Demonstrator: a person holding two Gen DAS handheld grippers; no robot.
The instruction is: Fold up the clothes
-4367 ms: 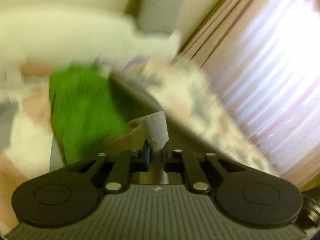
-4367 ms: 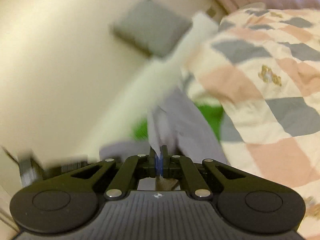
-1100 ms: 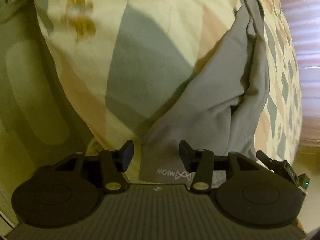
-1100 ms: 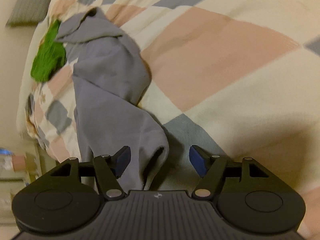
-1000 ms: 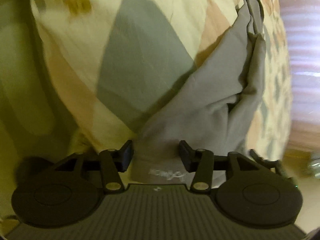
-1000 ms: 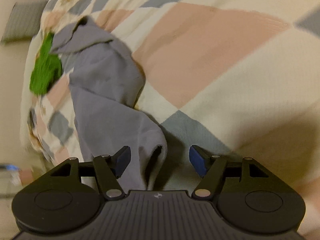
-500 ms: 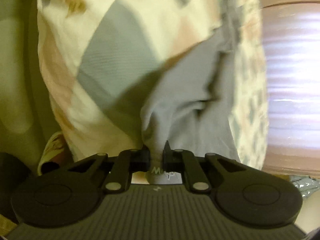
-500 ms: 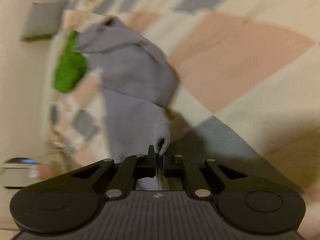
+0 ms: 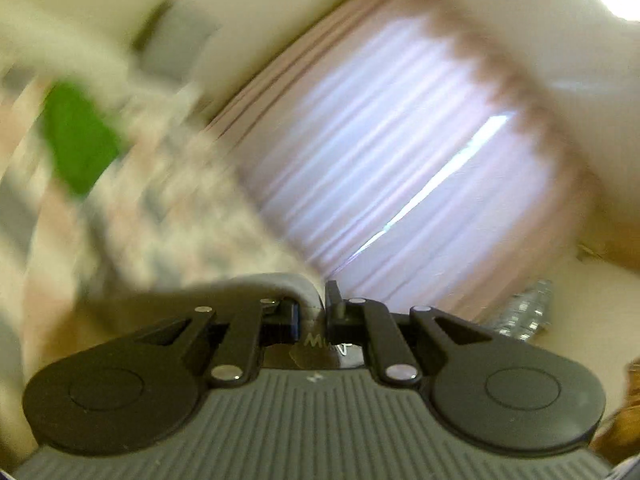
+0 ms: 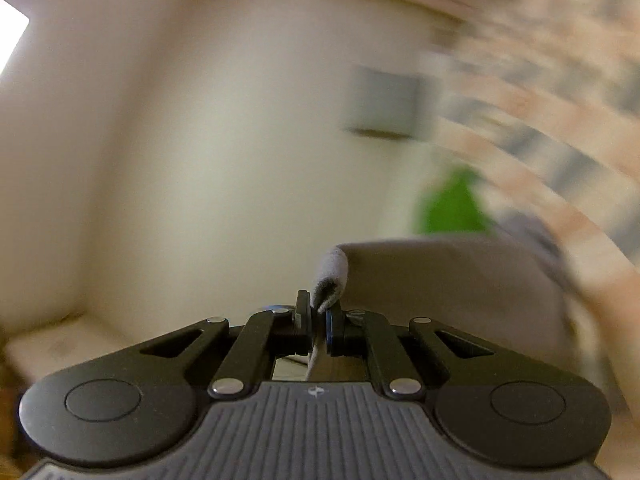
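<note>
Both grippers have come up off the bed since a second ago, when their jaws stood wide on either side of the grey garment lying on the checked quilt; now each looks out across the room rather than down at the bedding.

Seen from the left wrist, the left gripper (image 9: 313,312) is clamped on an edge of the grey garment (image 9: 256,286), whose cloth runs off to the left from the pinch and shows white lettering just behind the jaws. Beyond it hangs a pale pink curtain (image 9: 400,168) with a bright slit of light, and the checked quilt (image 9: 140,216) smears past at the left with a green cloth (image 9: 80,140) lying on it (all heavily blurred).

In the right wrist view, the right gripper (image 10: 318,320) is clenched on another edge of the grey garment (image 10: 448,288): a small rolled fold stands up just above the pinch, and the cloth spreads away to the right as a broad grey sheet. Behind it are a cream wall (image 10: 208,140), a grey cushion (image 10: 384,100), the green cloth (image 10: 452,204) and the checked quilt (image 10: 540,100), all blurred.
</note>
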